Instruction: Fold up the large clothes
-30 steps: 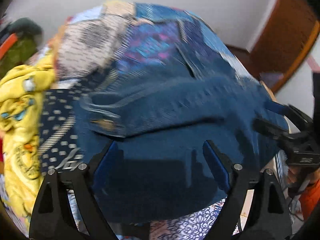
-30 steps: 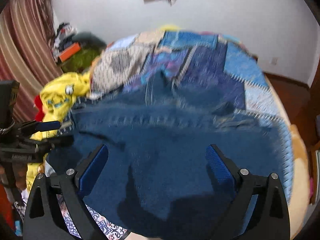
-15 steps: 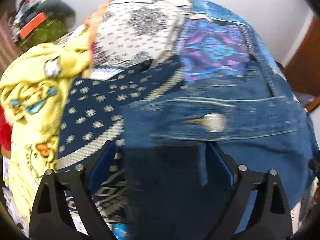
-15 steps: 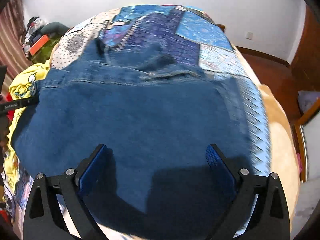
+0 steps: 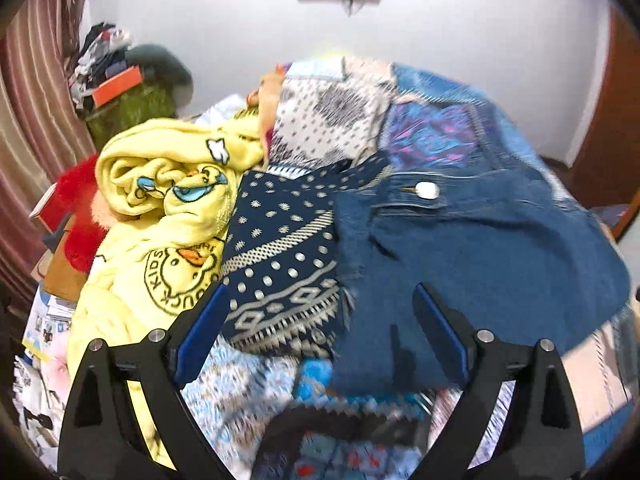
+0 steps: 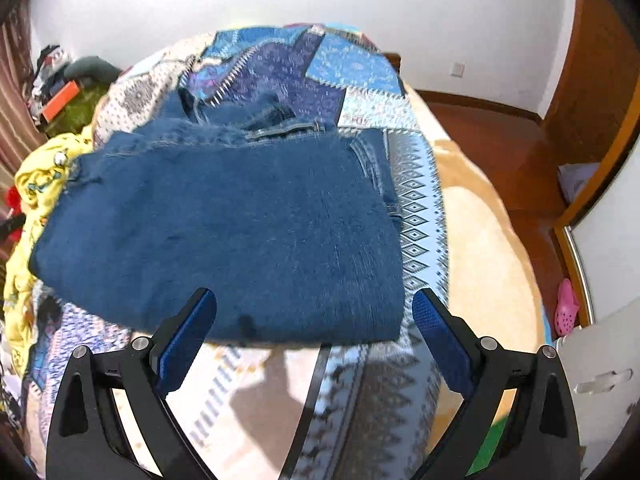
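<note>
Right wrist view shows me the folded jeans [image 6: 240, 232] lying as a broad blue block on the patchwork bedspread [image 6: 416, 216], straight ahead of my right gripper [image 6: 314, 328], with the near folded edge just beyond the fingertips and the long axis running left to right across the view. The waistband end [image 6: 280, 130] sits on the far side, bunched a little. On the left wrist view the same jeans [image 5: 480, 264] lie ahead and to the right of my left gripper [image 5: 320, 328], their metal button [image 5: 427, 191] facing up near the far edge; a yellow duck-print blanket [image 5: 168, 208] is heaped to the left, touching a navy dotted patch of the spread [image 5: 280, 248]. I judge the right gripper the better placed for the next move, since the denim sits squarely between its fingers' line, while the left one points mostly at bare bedspread beside the denim's left edge. Both pairs of fingers are spread wide and hold nothing; neither touches the cloth, as far as I can tell. My guess is that this fold is largely done, and any further fold would go across that long axis.
</note>
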`<state>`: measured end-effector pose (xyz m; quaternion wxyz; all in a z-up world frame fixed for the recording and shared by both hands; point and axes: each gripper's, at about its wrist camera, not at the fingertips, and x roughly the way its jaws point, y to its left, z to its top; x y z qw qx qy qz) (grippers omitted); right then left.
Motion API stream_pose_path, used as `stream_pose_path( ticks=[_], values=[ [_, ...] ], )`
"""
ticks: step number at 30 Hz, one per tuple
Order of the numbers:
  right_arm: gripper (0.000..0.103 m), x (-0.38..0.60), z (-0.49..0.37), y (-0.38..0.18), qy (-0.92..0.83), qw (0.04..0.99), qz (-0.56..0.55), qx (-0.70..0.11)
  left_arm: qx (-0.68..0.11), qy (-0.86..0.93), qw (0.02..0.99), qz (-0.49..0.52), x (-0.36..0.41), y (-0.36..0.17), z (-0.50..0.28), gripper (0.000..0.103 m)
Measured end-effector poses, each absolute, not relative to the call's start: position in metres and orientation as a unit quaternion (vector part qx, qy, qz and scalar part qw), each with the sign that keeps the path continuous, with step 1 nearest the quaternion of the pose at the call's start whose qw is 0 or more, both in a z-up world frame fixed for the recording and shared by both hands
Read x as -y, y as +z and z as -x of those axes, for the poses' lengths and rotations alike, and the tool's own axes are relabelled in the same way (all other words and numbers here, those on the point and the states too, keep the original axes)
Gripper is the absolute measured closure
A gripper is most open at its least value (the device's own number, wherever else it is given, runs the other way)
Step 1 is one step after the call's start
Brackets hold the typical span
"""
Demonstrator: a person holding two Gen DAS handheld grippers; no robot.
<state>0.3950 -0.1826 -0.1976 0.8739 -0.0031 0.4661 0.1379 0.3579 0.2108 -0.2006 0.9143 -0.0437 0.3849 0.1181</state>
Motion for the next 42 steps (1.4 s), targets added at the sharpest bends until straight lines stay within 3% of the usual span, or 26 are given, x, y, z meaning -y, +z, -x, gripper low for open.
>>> stream_pose_path(
  ticks=[6,20,22,26,31,36,42],
  values=[
    [0.005,0.170,-0.369,-0.180,0.165,0.880,-0.015,-0.445,-0.385,0.044,0.912,0.133,-0.189,-0.209,-0.323,0.008],
    [0.005,0.135,-0.360,-0.198,0.195,0.866,-0.007,-0.461,-0.414,-0.072,0.819,0.391,-0.201,-0.305,-0.361,0.011],
    [0.005,0.132,-0.361,-0.201,0.198,0.864,-0.002,-0.463,-0.409,-0.067,0.810,0.414,-0.212,-0.315,-0.370,0.015],
    [0.005,0.128,-0.365,-0.212,0.195,0.858,0.001,-0.475,-0.403,-0.089,0.795,0.445,-0.222,-0.323,-0.392,0.033],
    [0.005,0.122,-0.366,-0.216,0.195,0.850,0.011,-0.488,-0.418,-0.050,0.810,0.409,-0.217,-0.317,-0.420,0.040],
    [0.005,0.114,-0.361,-0.203,0.194,0.852,0.044,-0.485,-0.397,-0.010,0.833,0.385,-0.209,-0.290,-0.405,0.075],
    [0.005,0.097,-0.358,-0.177,0.189,0.862,0.063,-0.466,-0.330,-0.023,0.890,0.315,-0.190,-0.215,-0.378,0.079]
  ],
)
